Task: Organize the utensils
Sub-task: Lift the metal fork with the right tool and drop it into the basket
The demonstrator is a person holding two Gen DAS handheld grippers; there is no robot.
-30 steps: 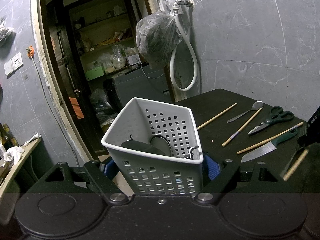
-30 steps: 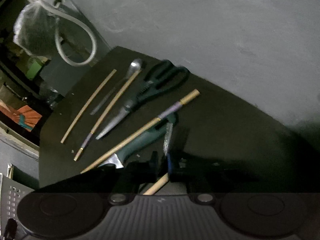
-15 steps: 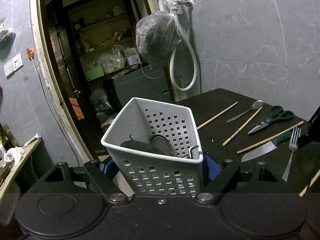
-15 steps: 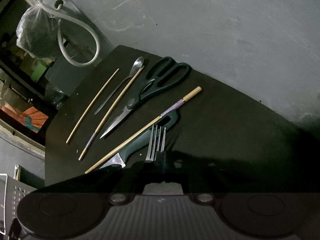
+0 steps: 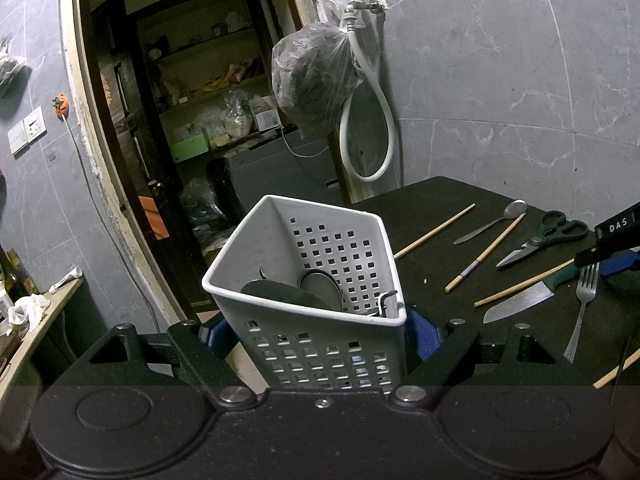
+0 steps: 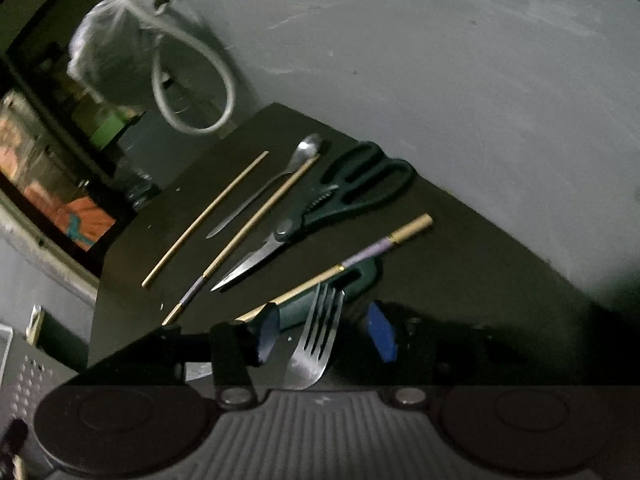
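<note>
Left gripper (image 5: 324,344) is clamped across the white perforated basket (image 5: 320,248), pads on its two side walls, basket tilted. Some dark utensils already sit inside; can't make out what they are.

Right gripper (image 6: 324,332): jaws opening, standing apart on either side of the fork (image 6: 316,336) without pressing it. The blue pads (image 6: 382,332) are clear of the metal. The fork lies on the black table (image 6: 460,280), well right of the basket, tines just touching the green knife handle (image 6: 360,276).

Handling, my read:
- Fork: thin steel, stiff, light, slick. Lies flat, so little edge to bite. Best hold is across the narrow handle neck, just behind the tines, pads square to the flat sides. May pivot if gripped off-centre.
- Gold chopstick (image 6: 352,260) rests over the knife handle beside the fork; round, will roll if nudged.
- Scissors (image 6: 340,200), farther from the basket than the fork, are heavier; take at the pivot.
- Basket: light plastic, walls flex, so don't over-squeeze.
</note>
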